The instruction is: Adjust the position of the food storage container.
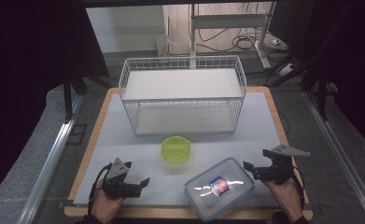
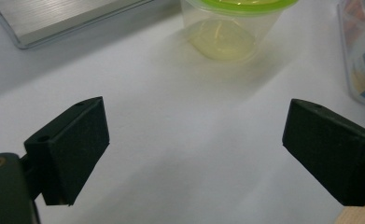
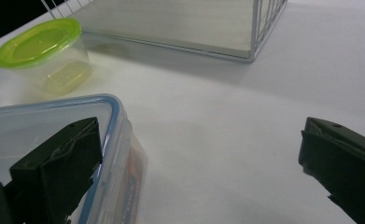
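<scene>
A round clear tub with a green lid (image 1: 175,149) stands at the middle of the white mat, in front of a white wire rack (image 1: 182,93). A clear rectangular box with a blue-rimmed lid (image 1: 220,186) lies at the front, right of centre. My left gripper (image 1: 136,173) rests open near the front left, its jaws pointing toward the green-lidded tub (image 2: 227,28), with bare mat between them (image 2: 196,126). My right gripper (image 1: 257,159) is open beside the box's right end. Its left jaw hangs over the box's lid (image 3: 31,126), and nothing is between its jaws (image 3: 201,140).
The wire rack (image 3: 180,23) has two white shelves and takes up the back of the mat. The mat lies on a wooden board (image 1: 91,140) with metal rails on both sides. Cables and desk legs lie on the floor beyond.
</scene>
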The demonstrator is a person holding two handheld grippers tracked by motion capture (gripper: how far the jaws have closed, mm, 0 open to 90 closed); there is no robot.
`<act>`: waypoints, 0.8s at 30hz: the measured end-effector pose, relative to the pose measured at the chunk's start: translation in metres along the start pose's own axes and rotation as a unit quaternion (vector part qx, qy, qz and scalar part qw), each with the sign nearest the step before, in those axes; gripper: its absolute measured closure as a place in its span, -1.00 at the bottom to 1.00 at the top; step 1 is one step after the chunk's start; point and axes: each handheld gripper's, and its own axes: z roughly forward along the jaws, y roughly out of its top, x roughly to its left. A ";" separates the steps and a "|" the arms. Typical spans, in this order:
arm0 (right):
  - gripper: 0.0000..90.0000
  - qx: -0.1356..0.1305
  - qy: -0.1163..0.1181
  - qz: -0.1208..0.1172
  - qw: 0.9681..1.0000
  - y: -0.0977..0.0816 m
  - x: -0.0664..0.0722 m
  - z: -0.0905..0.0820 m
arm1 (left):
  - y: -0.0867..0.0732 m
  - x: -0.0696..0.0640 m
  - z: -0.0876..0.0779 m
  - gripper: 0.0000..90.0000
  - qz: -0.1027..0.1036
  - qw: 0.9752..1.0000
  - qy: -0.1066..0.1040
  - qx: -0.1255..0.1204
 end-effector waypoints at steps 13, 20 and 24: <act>-0.90 0.019 0.014 0.005 1.000 0.000 0.002 0.002 | 0.000 -0.002 0.003 -0.94 0.004 1.000 -0.011 0.001; -0.63 0.015 0.014 -0.024 0.999 0.005 0.012 -0.002 | 0.002 -0.006 0.003 -0.90 0.019 1.000 -0.013 -0.010; -0.46 0.017 0.017 -0.037 0.999 0.007 0.016 -0.003 | 0.004 -0.008 0.002 -0.84 0.018 1.000 -0.012 -0.016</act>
